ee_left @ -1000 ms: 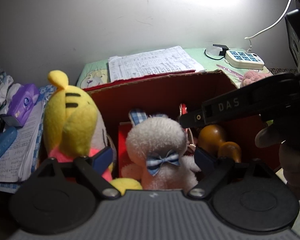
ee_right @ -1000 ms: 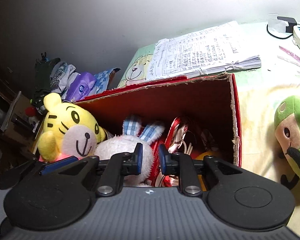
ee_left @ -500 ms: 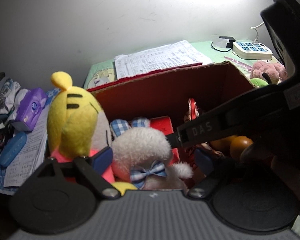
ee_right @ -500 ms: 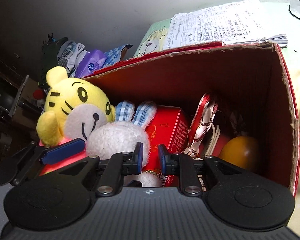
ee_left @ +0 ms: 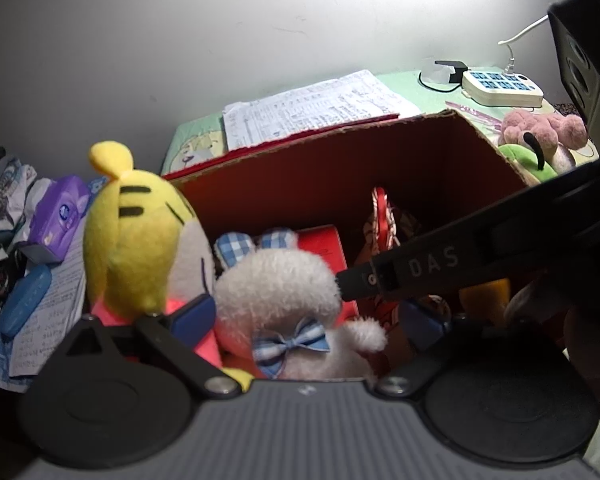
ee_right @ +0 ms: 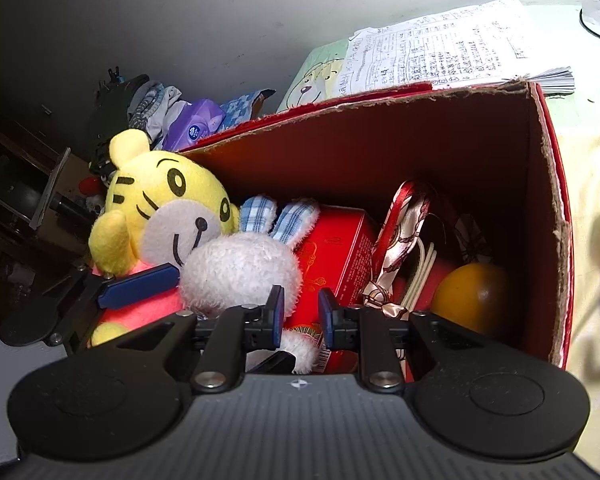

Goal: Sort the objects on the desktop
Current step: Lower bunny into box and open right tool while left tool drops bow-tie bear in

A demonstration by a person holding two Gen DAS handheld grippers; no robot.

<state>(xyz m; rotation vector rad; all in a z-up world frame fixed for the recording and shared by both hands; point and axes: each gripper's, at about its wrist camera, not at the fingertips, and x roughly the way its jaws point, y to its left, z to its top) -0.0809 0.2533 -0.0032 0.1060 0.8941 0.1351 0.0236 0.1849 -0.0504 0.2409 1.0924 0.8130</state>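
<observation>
A red cardboard box (ee_left: pixel 380 152) (ee_right: pixel 548 184) holds a white plush rabbit (ee_left: pixel 280 300) (ee_right: pixel 240 268) with checked ears and a blue bow, a red carton (ee_right: pixel 336 248), a patterned ribbon (ee_right: pixel 404 224) and an orange fruit (ee_right: pixel 472 296). A yellow tiger plush (ee_left: pixel 140 240) (ee_right: pixel 164 208) sits at the box's left end. My left gripper (ee_left: pixel 308 316) is open, its fingers either side of the rabbit. My right gripper (ee_right: pixel 300 316) hangs above the box over the rabbit's paw, jaws a narrow gap apart, holding nothing I can see.
A stack of printed papers (ee_left: pixel 312 108) (ee_right: pixel 444 52) lies behind the box. A power strip (ee_left: pixel 500 88), a pink plush (ee_left: pixel 540 132) and a green plush (ee_left: pixel 528 160) lie to the right. A purple tissue pack (ee_left: pixel 56 216) and clutter sit left.
Both grippers have closed in over the box, so the rabbit and tiger look nearer. My right gripper's arm has crossed further into the left wrist view. The rabbit stays between my left fingers.
</observation>
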